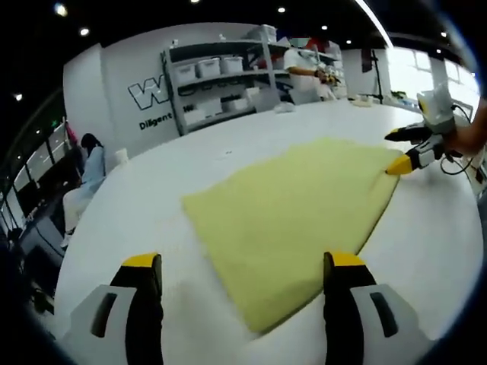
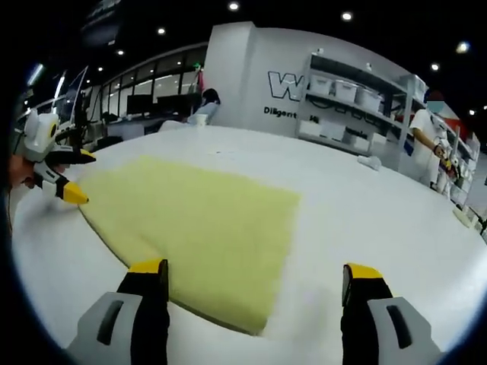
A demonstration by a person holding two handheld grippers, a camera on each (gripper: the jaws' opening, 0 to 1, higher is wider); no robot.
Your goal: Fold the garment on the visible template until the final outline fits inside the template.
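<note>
On the white table (image 1: 137,198), both the left gripper (image 1: 243,277) and right gripper (image 2: 255,285) hover released; grabbing one layer could skew the yellow garment (image 1: 297,213).

The garment (image 1: 293,220) lies flat on the table (image 1: 152,198). In the left gripper view, the left gripper (image 1: 243,285) hangs over the garment's near edge, and the right gripper (image 1: 399,152) sits at its far right corner. Behind the table stand shelves (image 1: 221,80) against a wall, a person (image 1: 304,72) just right of them.
</note>
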